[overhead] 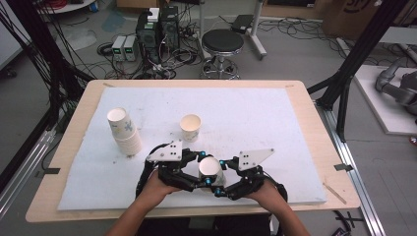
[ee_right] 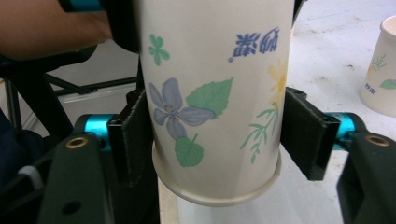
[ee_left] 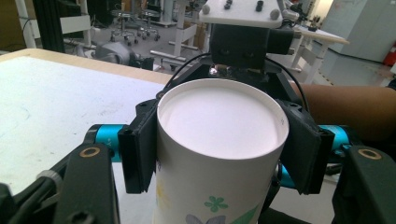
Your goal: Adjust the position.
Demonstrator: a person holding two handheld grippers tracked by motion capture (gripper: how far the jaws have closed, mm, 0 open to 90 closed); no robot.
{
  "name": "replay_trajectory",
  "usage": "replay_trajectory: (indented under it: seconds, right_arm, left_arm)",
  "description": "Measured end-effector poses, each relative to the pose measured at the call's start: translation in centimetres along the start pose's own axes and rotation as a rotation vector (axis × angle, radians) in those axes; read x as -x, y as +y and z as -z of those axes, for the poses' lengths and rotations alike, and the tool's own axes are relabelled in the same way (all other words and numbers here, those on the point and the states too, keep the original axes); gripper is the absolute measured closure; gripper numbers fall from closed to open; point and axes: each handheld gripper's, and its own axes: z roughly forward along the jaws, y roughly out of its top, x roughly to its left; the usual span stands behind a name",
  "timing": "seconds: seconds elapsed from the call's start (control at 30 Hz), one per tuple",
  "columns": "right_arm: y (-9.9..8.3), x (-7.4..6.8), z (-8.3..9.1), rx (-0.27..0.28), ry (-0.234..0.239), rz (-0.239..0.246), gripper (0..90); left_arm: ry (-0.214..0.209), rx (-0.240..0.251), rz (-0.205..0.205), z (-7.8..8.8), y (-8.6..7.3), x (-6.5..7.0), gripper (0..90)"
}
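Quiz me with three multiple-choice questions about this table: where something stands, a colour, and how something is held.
1. Where on the white mat is the stack of paper cups?
A. near its left edge
B. near its right edge
C. at its far right corner

2. What colour is the big flower on the held paper cup?
A. red
B. purple-blue
C. black

3. How is the held paper cup handled?
A. lying loose on the mat
B. upright in one gripper
C. upside down, clamped by both the left gripper and the right gripper

Answers: A, the high view shows the stack at the left; B, plain in the right gripper view; C, rim down, pads of both pressing its wall.
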Motion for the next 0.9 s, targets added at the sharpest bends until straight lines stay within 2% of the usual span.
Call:
replay_trajectory:
  seconds: [0.1,0.13,0.17,0.2,0.3,0.4,0.43,0.47,0.6,0.73,0.9]
  right_arm:
    - [0.0,0.0,0.0,-0.011,-0.002,0.009,34.6]
    - [0.0,-0.1,0.0,-0.025,-0.008,0.011,34.9]
    - [0.0,-0.1,0.0,-0.025,-0.008,0.011,34.9]
    - [0.0,-0.1,-0.1,-0.039,-0.01,0.021,35.1]
    - [0.0,-0.2,-0.1,-0.066,-0.022,0.03,35.1]
    - [0.1,-0.2,0.0,-0.104,-0.044,0.052,35.3]
    - [0.3,-0.1,0.1,-0.138,-0.054,0.063,35.3]
    - [0.3,-0.1,0.1,-0.138,-0.054,0.063,35.3]
    - [0.8,0.0,0.1,-0.202,-0.073,0.09,35.2]
    - [1.2,0.1,-0.1,-0.261,-0.083,0.115,35.1]
    - [1.6,0.1,-0.2,-0.298,-0.084,0.128,35.1]
  left_arm:
    - [0.007,-0.009,0.009,-0.1,-0.1,-0.1,33.3]
    - [0.023,-0.017,0.01,-0.2,-0.2,-0.1,21.4]
    - [0.038,-0.023,0.013,-0.2,-0.2,-0.1,21.4]
    - [0.04,-0.026,0.012,-0.2,-0.1,-0.1,17.4]
    - [0.033,-0.035,0.008,0.1,0.1,0.0,16.3]
    - [0.041,-0.091,-0.007,0.4,0.3,0.0,16.2]
    - [0.041,-0.105,-0.009,0.5,0.4,0.0,16.2]
    - [0.042,-0.118,-0.011,0.6,0.5,0.0,16.2]
    - [0.043,-0.171,-0.022,0.8,1.0,-0.1,16.2]
    - [0.033,-0.245,-0.053,0.8,1.5,-0.3,16.3]
    - [0.035,-0.321,-0.072,0.5,1.8,-0.5,16.6]
